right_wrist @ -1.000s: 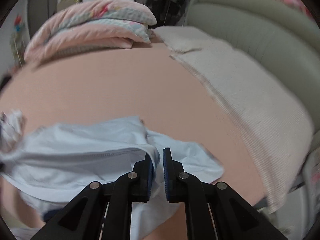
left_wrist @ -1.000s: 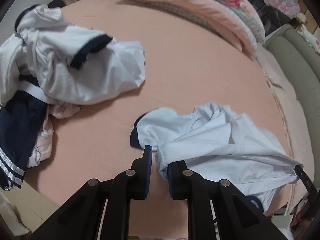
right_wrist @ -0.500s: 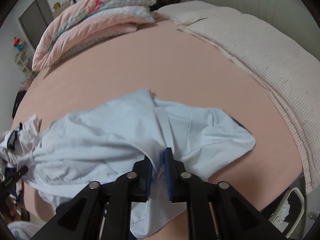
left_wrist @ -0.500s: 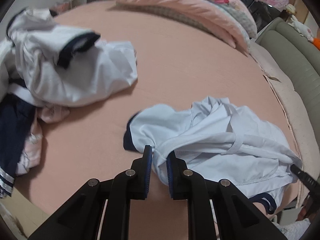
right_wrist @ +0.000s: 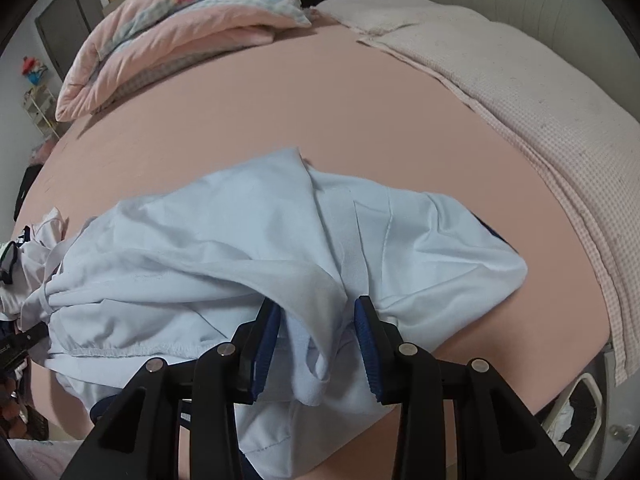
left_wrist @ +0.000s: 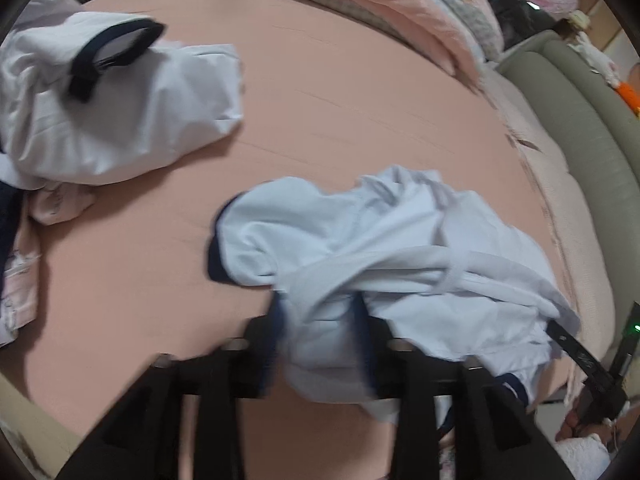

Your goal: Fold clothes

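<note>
- The left gripper (left_wrist: 320, 320) is motion-blurred, its fingertips buried under the pale blue shirt (left_wrist: 380, 248).
- The shirt's lower hem is cut off by the frame edge.
- Left of the shirt, the pile of clothes (left_wrist: 100, 120) is cropped.

A wide bed (right_wrist: 360, 92) fills both views, covered by a smooth salmon-pink sheet. A folded pink quilt (right_wrist: 180, 24) with a floral and checked lining lies along its far edge. A pale waffle-weave blanket (right_wrist: 540, 92) is spread over the bed's right side, against a padded grey-green headboard (left_wrist: 592, 128). Beyond the quilt stand a grey door (right_wrist: 72, 32) and a small white shelf rack (right_wrist: 38, 108).
</note>
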{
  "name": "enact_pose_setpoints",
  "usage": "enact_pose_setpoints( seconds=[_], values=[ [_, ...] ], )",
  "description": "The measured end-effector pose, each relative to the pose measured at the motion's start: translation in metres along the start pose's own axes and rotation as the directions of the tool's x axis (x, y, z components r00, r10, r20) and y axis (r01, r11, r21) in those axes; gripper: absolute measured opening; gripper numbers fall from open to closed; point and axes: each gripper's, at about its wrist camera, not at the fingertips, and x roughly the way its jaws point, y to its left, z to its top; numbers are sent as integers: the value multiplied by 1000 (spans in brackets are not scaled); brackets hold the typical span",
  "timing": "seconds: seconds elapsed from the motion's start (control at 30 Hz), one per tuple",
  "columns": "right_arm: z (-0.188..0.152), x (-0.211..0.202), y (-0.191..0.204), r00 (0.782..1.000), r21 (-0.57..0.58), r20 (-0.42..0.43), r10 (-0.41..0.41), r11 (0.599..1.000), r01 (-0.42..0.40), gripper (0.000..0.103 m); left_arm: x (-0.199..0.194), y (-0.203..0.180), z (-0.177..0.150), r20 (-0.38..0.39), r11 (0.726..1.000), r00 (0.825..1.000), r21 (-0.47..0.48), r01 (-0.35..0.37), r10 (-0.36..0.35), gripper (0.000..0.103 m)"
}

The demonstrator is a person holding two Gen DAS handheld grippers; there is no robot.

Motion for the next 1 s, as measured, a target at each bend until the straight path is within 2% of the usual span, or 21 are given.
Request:
enact_pose_setpoints(
  seconds=[0.03, 0.23, 0.3, 0.4, 0.47, 0.57, 0.7, 0.8, 0.87, 0.93, 1.0],
  values=[
    [0, 0, 1, 1000, -8, 0, -6, 1000, 6, 25, 2, -2, 0, -2, 1000, 1000, 4, 1, -1, 79],
    [-3, 1, 6, 999, -55, -1, -40, 998, 40, 10, 8, 5, 0, 5, 992, 993, -36, -119, 119, 79],
    [-4, 1, 8, 999, -71, 0, -51, 996, 51, 10, 7, 9, 1, 7, 988, 989, -39, -150, 151, 79],
    [-6, 2, 11, 998, -94, 0, -69, 993, 68, 10, 16, 4, 1, 2, 957, 958, 50, -287, 287, 79],
    [-7, 2, 12, 997, -110, 1, -80, 991, 80, 10, 25, 0, -1, -10, 949, 953, 95, -300, 303, 78],
    [-11, 5, 27, 991, -181, 23, -134, 974, 136, 10, 29, -4, -2, -10, 951, 953, 65, -302, 303, 75],
    [-16, 9, 42, 980, -262, 47, -194, 944, 199, 10, 26, -15, -5, 30, 956, 959, 74, -285, 283, 45],
    [-14, 6, 37, 982, -219, 43, -184, 957, 189, 10, 25, -26, -7, 45, 956, 962, 105, -274, 270, 23],
    [-12, 4, 32, 984, -184, 40, -175, 966, 180, 10, 23, -32, -8, 65, 951, 957, 111, -288, 283, 16],
    [-9, -1, 28, 982, -156, 55, -182, 970, 188, 9, 17, -35, -8, 102, 935, 938, 96, -342, 332, 8],
    [-3, -12, 25, 972, -138, 97, -213, 965, 225, 8, 5, -34, -6, 131, 930, 926, 58, -364, 354, 8]
  ],
)
